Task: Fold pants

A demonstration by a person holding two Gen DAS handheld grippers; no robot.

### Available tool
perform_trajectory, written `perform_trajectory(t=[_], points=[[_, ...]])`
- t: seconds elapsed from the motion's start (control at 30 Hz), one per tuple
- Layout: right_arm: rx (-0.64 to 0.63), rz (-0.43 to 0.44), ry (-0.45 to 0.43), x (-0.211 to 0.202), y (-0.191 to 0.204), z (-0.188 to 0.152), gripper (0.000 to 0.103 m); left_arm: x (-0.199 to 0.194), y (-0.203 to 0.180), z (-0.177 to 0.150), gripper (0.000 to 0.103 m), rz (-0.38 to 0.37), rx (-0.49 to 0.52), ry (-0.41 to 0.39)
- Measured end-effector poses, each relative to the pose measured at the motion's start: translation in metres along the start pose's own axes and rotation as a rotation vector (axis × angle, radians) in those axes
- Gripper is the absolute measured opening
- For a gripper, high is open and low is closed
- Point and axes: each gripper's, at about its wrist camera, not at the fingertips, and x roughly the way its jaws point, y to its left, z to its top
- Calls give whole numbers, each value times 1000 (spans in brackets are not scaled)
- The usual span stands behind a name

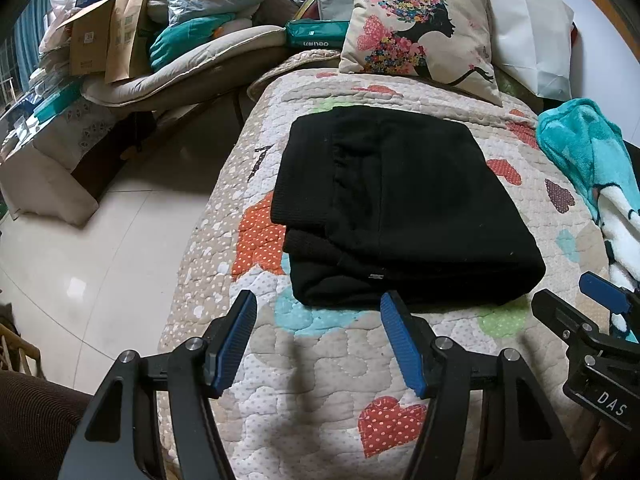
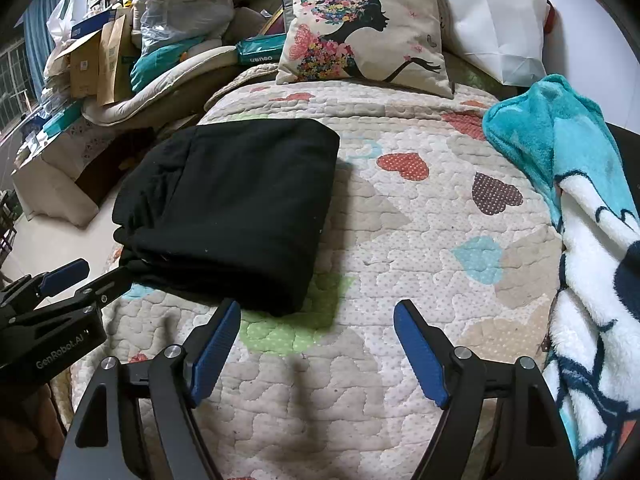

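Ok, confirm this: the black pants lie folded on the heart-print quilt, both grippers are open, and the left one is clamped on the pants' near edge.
One error: the left gripper is not clamped. The left wrist view shows it open, short of the pants, gripping nothing. The rest holds: pants folded on the quilt, right gripper open.

Side-by-side wrist views, same bed (image 1: 328,380)

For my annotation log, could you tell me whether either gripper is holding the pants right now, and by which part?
Nothing is held. The left gripper and right gripper are both open above the quilt, just short of the folded black pants.
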Motion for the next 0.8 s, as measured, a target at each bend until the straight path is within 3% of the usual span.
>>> perform_trajectory(t=[0.8], points=[[-7, -4, 10, 4, 0, -2, 85, 2, 3, 0, 64, -3, -16, 15]])
